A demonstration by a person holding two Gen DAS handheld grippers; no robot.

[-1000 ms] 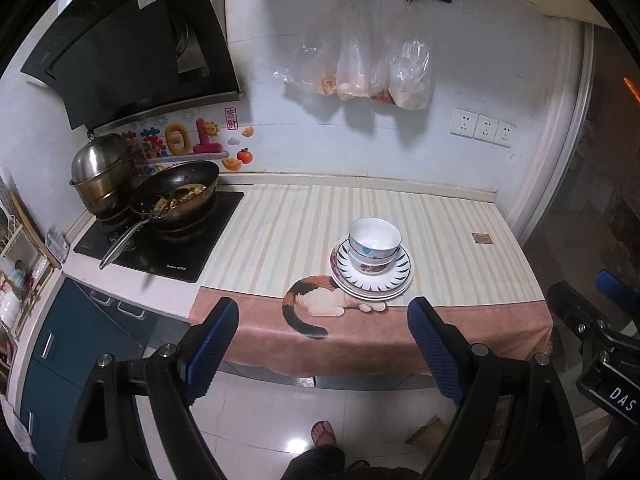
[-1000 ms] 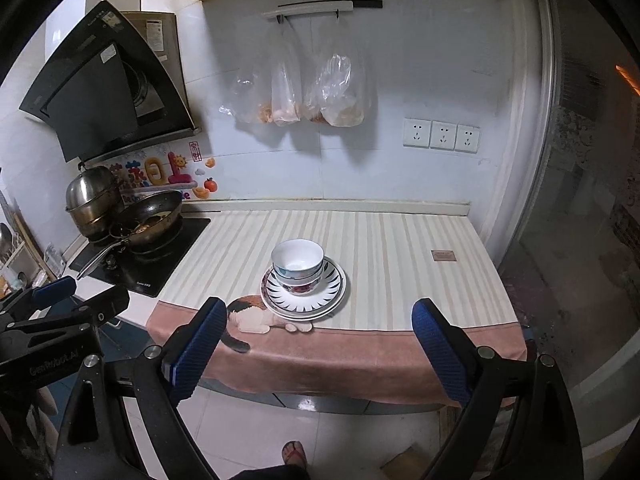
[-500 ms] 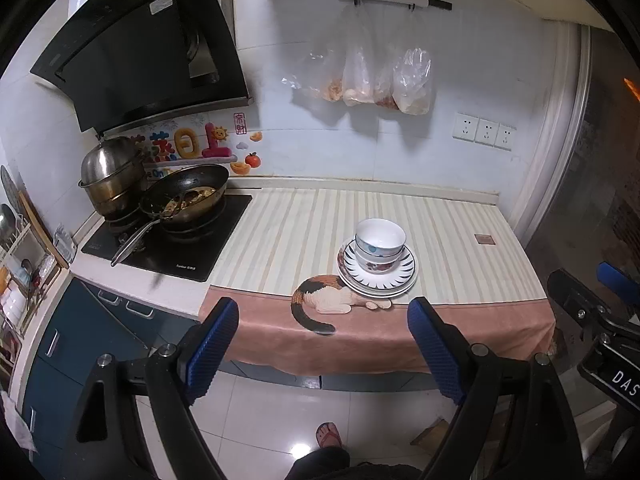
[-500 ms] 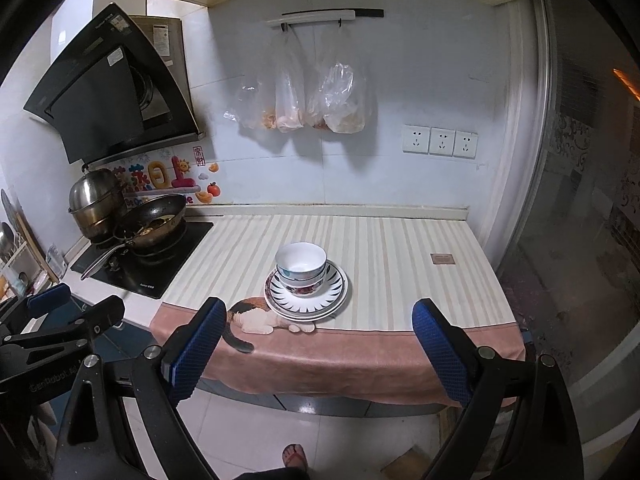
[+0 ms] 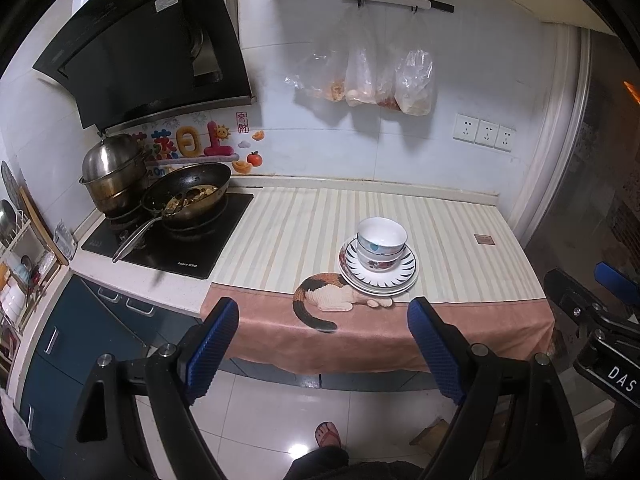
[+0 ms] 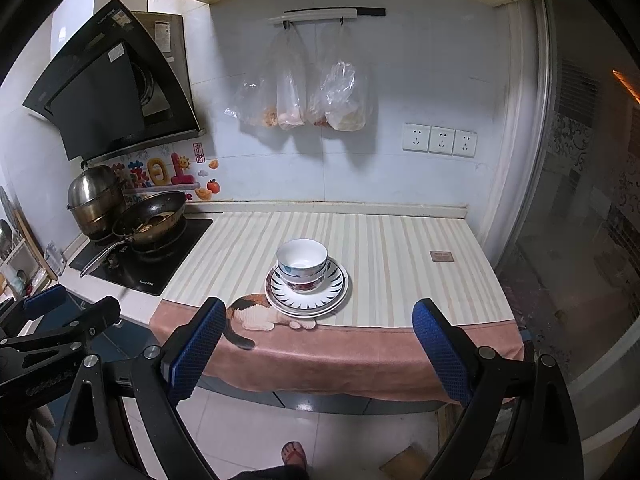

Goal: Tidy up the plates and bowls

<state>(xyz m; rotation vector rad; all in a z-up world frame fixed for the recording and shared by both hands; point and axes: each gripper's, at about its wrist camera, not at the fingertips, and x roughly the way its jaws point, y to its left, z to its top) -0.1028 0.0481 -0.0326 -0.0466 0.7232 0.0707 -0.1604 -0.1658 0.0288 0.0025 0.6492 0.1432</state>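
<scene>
- Striped cream cloth (image 5: 304, 224) with a pink front border covers the bench (image 5: 132, 280); a printed cat figure (image 5: 332, 300) lies at the border, just in front of the crockery.
- Stack location — near the front edge of the bench, roughly mid-width, well apart from the cooktop (image 5: 168, 240).
- Stack composition: plates (image 6: 308, 300) at the bottom, the uppermost with a dark radial rim pattern; two nested bowls (image 6: 302, 266) stand upright on them, the upper one white inside.
- Left hand-held gripper (image 5: 324, 340): jaws spread wide, nothing between the blue pads; it hangs in front of the bench, over the floor, apart from the stack.
- Right hand-held gripper (image 6: 320, 344): jaws likewise spread wide and empty, positioned clear of the bench front, stack visible between the fingers in its own view.
- Cooktop area, left end: a dark frying pan (image 5: 188, 196) containing food and a lidded steel pot (image 5: 112, 172) behind it — both under the black range hood (image 5: 144, 52).
- Wall items: plastic bags (image 6: 316, 96) hang from a rail; a row of sockets (image 6: 440, 140) sits to their right.
- A sandalled foot (image 5: 328, 434) is visible on the tiled floor below.
</scene>
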